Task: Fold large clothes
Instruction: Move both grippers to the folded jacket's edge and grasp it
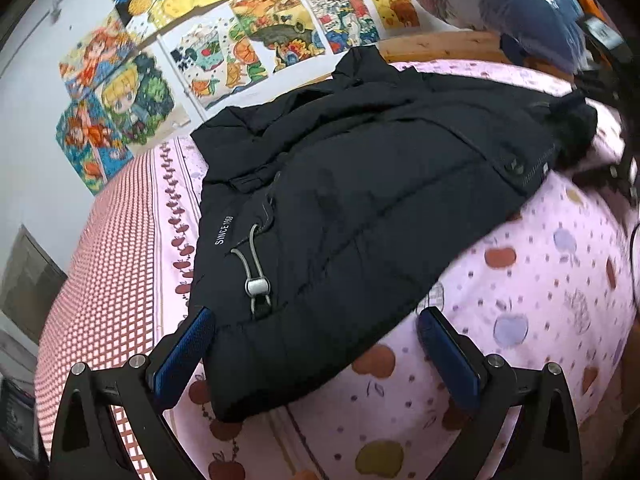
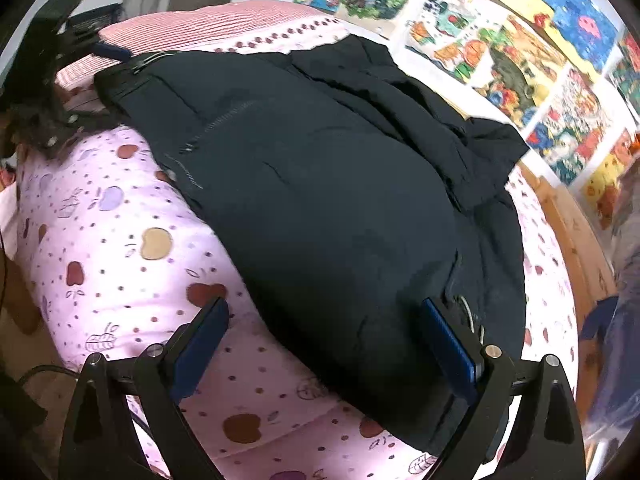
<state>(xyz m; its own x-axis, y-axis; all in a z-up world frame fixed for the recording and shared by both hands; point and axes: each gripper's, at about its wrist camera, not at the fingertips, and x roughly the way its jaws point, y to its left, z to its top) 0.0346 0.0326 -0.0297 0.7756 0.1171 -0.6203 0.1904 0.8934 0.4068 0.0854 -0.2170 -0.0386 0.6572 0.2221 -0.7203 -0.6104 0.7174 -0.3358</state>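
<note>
One jacket (image 1: 360, 200) lies on the bed (image 1: 520, 280), and two grippers face it, one at each end. It is a black padded jacket, spread flat across the pink apple-print sheet (image 2: 120, 248), with quilted seams running across it. At its hem, in the left wrist view, white lettering reads "SINCE 1988", and beside that a single grey drawcord (image 1: 252, 264) loops through one pale toggle (image 1: 257, 286). One zipper (image 2: 216, 124) runs along the front in the right wrist view. Part of the jacket is bunched on the side toward the wall, where many colourful drawings (image 1: 260, 40) are pinned; blur and the lens edge make an exact count impossible. A red checked cover (image 1: 104, 248) lies beyond the sheet's apple border.

The left gripper (image 1: 316, 334) sits low at the hem, jaws spread wide, its two blue pads (image 1: 188, 344) straddling the jacket's corner, with nothing pinched. The left pad is touching or just above the hem edge; I cannot tell which.

The right gripper (image 2: 324, 328) is also spread wide and holds nothing. One blue pad (image 2: 448, 340) rests over the dark fabric; the other hangs above bare sheet beside the jacket's edge. The opposite gripper appears blurred at the far end in each view.
</note>
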